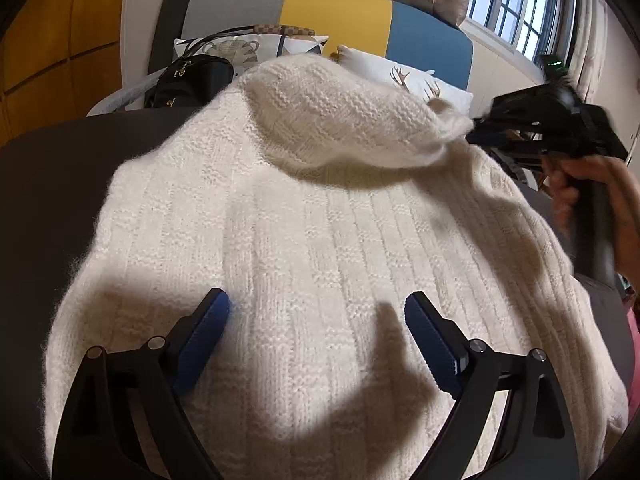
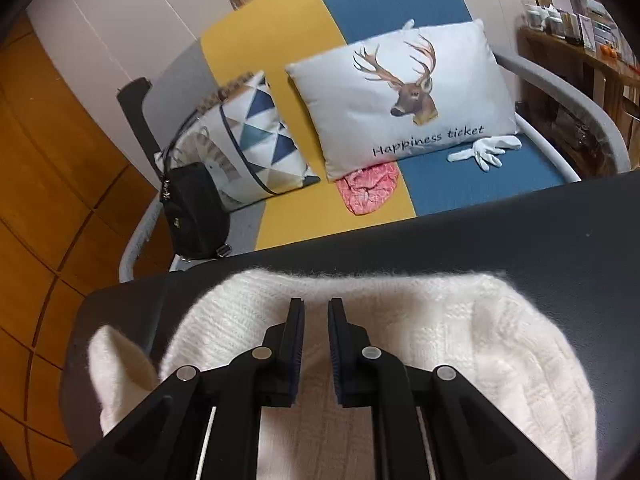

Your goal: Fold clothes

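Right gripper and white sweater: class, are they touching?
Touching. The left wrist view shows the right gripper pinching a lifted fold of the white sweater, fabric running straight into its tips.

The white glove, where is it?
In the right wrist view, the white fabric glove lies on the blue part of the sofa seat, on the right, just under the white deer-print cushion that says "Happiness ticket".

A fuzzy cream knit sweater [image 1: 320, 248] lies spread on a dark table, one part lifted.
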The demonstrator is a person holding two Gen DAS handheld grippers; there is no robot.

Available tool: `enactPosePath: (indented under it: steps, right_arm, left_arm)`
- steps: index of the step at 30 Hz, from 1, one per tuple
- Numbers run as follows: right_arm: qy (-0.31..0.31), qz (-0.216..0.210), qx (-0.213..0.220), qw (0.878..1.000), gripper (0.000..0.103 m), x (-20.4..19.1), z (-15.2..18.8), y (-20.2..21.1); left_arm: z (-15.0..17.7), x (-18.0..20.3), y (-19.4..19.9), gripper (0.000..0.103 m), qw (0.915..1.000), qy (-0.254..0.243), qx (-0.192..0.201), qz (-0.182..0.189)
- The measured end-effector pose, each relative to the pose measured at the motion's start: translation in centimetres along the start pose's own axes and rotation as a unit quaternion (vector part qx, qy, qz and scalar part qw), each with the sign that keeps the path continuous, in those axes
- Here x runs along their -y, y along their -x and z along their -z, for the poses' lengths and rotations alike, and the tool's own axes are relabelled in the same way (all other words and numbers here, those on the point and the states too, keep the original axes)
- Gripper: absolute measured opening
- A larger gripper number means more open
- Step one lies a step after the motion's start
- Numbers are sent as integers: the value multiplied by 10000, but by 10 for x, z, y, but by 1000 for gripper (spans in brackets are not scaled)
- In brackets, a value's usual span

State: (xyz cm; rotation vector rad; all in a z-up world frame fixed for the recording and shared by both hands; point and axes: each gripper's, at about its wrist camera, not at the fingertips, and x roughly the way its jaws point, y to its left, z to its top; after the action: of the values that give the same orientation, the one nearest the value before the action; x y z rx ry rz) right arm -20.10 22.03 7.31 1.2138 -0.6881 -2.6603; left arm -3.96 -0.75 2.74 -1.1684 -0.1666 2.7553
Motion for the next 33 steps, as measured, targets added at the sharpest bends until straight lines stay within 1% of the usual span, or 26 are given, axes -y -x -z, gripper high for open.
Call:
enactPosePath:
  steps: [1,2,4,5,6,9,11,12,16,17,20,23,25,27,29,30,33]
  right_arm:
    - [34,-173,-30,9998,14,-3,5,4]
    - [176,-253,-149,9994,14,-10,14,5]
    - [345,-101,-507,9981,14,-22,33,-2]
    - [342,7,-773,9964,14,-27,45,-10]
    - [332,-75,-954,9949,14,-31,54,-17]
    - [600,-528,-1125,9904,14,-56,63,-39]
    - [680,-733,-1034,9896,14,-76,53,-52]
    - [603,-797,-932,9906,14,-83,43,-59]
    - [363,-412,-553,9970,15,-88,10,-74]
    - [451,-307,-561,9969,17,-86,14,-69]
    - [844,10,-680,9941,18,-79,35,-46]
    - [1235,328,-798,9886,18,-72,56,-23]
    - [1494,539,-875,9834,18,-67,71,-8]
    - [1677,617,-1081,9779,18,-48,102,5]
    - [1782,844,-1163,9734,18,-31,127,21]
    - [1744,870,-1131,9743,18,-23,136,31]
    - [1130,588,-888,9879,19,4,155,75]
  left_arm:
    - [0,1,0,91,10000,-29,-10,-37]
    - [-1,2,0,92,10000,-49,-16,-62]
    - [0,2,0,92,10000,-45,-13,-59]
    - [0,2,0,92,10000,-44,-12,-58]
    - [0,2,0,92,10000,-45,-12,-60]
    - [0,2,0,92,10000,-57,-6,-71]
    - [0,2,0,92,10000,-54,2,-63]
    - [1,1,0,92,10000,-48,8,-52]
    - [2,-5,1,92,9999,61,66,113]
    - [2,-6,1,92,9998,88,79,155]
    - [1,-6,-1,94,9998,56,80,169]
    - [2,-3,-2,94,9999,11,72,137]
    - [2,1,-2,94,10000,-79,41,45]
    - [2,8,-2,94,9997,-212,-7,-88]
    - [1,15,-3,94,9991,-345,-55,-221]
    - [1,19,-3,95,9987,-412,-79,-288]
    - [0,29,-3,96,9968,-611,-152,-488]
